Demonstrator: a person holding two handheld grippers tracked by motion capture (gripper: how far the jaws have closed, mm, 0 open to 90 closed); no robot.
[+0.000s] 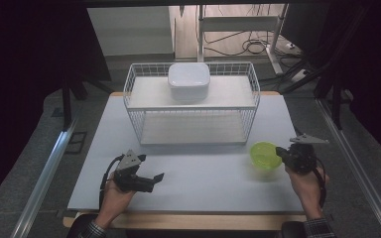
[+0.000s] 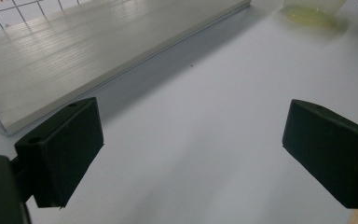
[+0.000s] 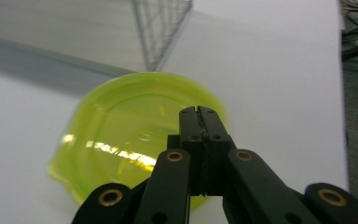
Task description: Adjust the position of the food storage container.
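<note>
High view: the yellow-green bowl (image 1: 264,154) stands on the white table (image 1: 193,173) at the near right, just off the near right corner of the wire rack (image 1: 192,101). The right gripper (image 1: 281,151) meets the bowl's right rim, evidently to take it by the edge. The left gripper (image 1: 156,177) rests at the near left, well apart from the bowl, apparently idle. A white lidded container (image 1: 188,81) sits on the rack's top shelf, far centre.

Left gripper view: jaws stand wide apart over bare table, holding nothing; the rack's lower shelf (image 2: 74,56) runs along the far left, the bowl (image 2: 310,11) at the far right.

Right gripper view: jaws are closed together over the bowl's (image 3: 121,135) near rim. Whether the thin rim is pinched between them cannot be told; the bowl looks slightly tilted, consistent with a rim grip.
</note>
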